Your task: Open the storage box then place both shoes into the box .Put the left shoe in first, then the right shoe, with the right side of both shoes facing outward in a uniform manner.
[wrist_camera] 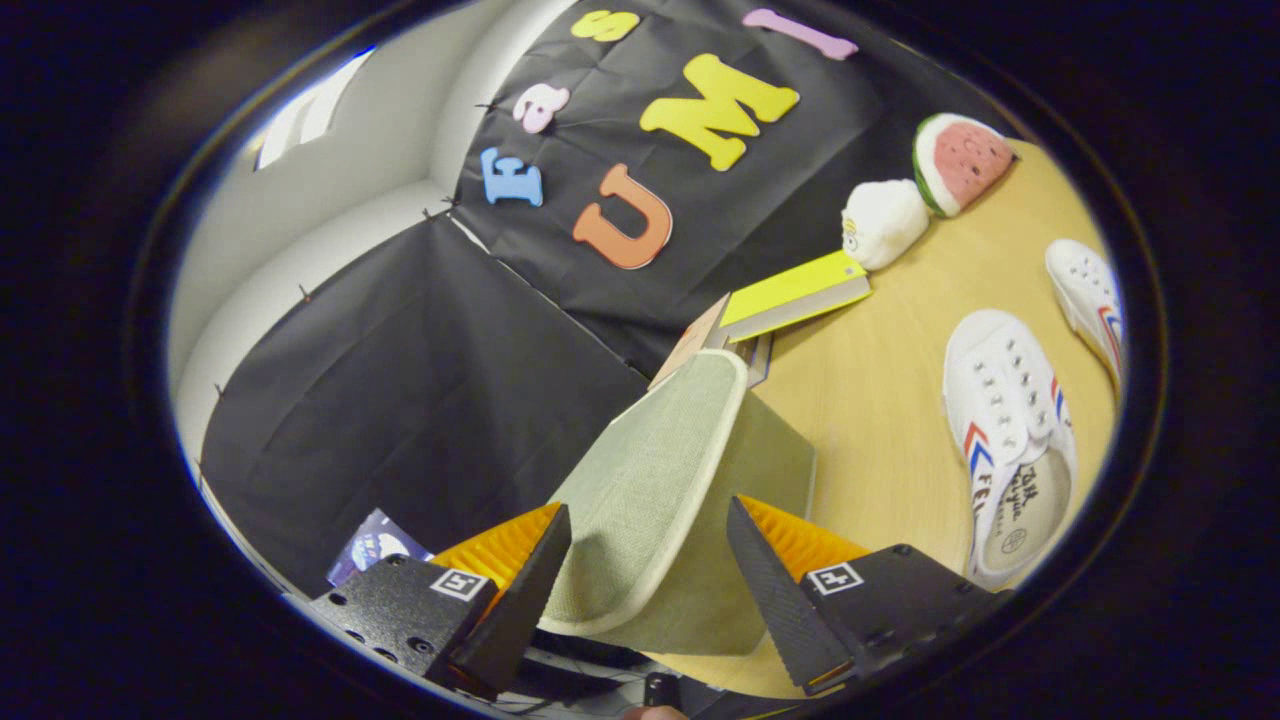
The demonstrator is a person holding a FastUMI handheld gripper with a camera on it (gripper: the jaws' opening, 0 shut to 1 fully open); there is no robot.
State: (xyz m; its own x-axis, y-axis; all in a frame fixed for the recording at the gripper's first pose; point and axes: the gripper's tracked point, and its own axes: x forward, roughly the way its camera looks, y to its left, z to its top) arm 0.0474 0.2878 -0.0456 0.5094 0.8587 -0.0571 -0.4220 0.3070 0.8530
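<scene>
Gripper view, hand-held gripper (648, 560): you held its fingers spread, astride the lid's edge but not pressing it, probably to lift it.
Lid (640, 480): it stood raised on the storage box (775, 450), between your fingers.
Shoes: the near shoe (1010, 430) and far shoe (1088, 295) lay on the desk (880, 400), well beyond, awaiting an open box.

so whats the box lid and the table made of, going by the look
Box lid: seemingly woven fabric over a stiff panel, matte pale green, visible weave and paler piped edge. It lies between the open fingers of the gripper. Table: probably wood or laminate, smooth light tan, faint sheen.
</scene>
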